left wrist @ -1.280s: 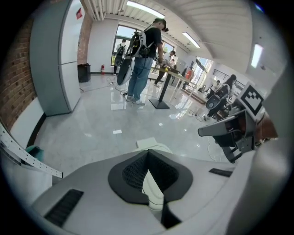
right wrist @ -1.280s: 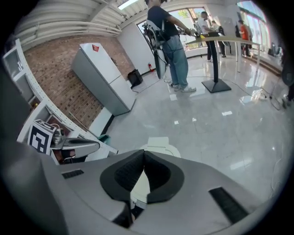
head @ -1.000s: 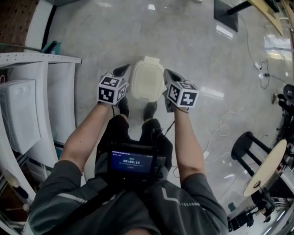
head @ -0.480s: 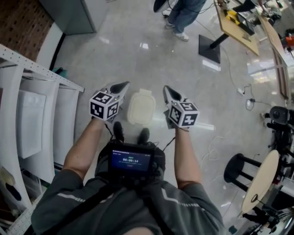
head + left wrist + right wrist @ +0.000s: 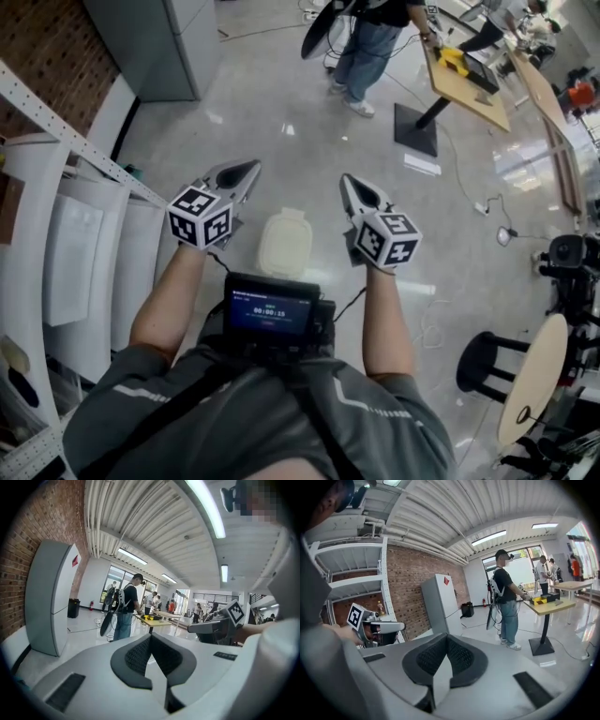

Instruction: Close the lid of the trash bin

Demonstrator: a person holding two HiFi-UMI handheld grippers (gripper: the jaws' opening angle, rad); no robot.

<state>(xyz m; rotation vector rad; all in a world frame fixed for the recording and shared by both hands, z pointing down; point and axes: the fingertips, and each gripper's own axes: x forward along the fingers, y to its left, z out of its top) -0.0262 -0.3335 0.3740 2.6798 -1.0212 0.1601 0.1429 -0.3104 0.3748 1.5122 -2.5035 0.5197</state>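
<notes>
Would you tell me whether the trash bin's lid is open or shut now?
Shut: the trash bin lid lies flat, covering the whole top, with no opening showing.

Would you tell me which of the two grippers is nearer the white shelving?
The left gripper, held right beside the white shelving. The right gripper is on the other side of the trash bin from it.

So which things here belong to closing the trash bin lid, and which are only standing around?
For the job:
- bin lid, looks already down
- left gripper, fingers together, empty
- right gripper, fingers together, empty

Just standing around:
- cabinet
- shelf
- person
- desk
</notes>
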